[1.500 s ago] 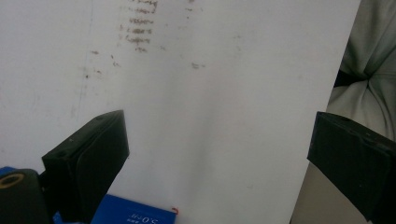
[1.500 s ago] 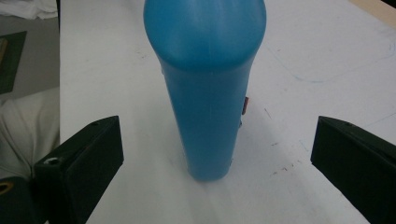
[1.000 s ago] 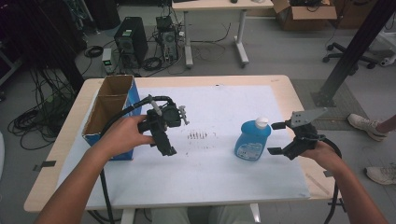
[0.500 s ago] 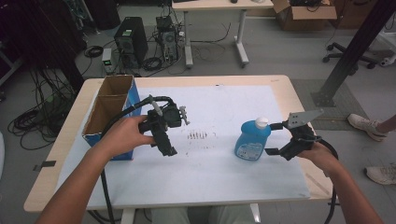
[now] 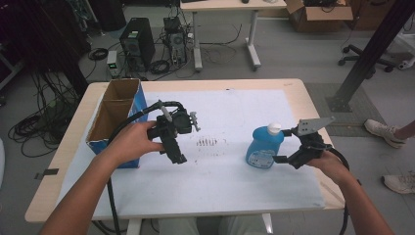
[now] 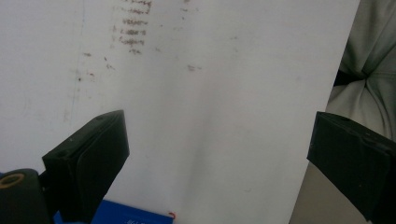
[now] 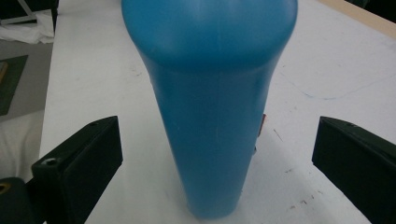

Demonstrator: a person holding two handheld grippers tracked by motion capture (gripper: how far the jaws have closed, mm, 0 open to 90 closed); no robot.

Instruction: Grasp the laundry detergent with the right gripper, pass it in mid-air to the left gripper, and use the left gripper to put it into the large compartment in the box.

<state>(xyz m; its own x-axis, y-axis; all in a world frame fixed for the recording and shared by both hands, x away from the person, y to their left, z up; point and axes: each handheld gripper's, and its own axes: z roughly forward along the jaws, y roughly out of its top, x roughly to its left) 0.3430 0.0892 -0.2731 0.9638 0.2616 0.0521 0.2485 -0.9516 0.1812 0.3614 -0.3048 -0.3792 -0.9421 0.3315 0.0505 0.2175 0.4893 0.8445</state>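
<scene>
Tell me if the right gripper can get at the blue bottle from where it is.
Probably yes: the right gripper is open, the blue bottle stands upright between its jaws, and nothing lies between them.

Blue bottle (image 7: 210, 107) upright on white sheet (image 7: 327, 74), centre of frame, seen edge-on, widening toward top, top cut off. Right gripper (image 7: 217, 168) low in frame: two black jaws spread wide, one either side of bottle, neither touching it. Small dark specks on sheet right of bottle base. Tan table edge (image 7: 369, 16) beyond bottle, upper right corner.
</scene>
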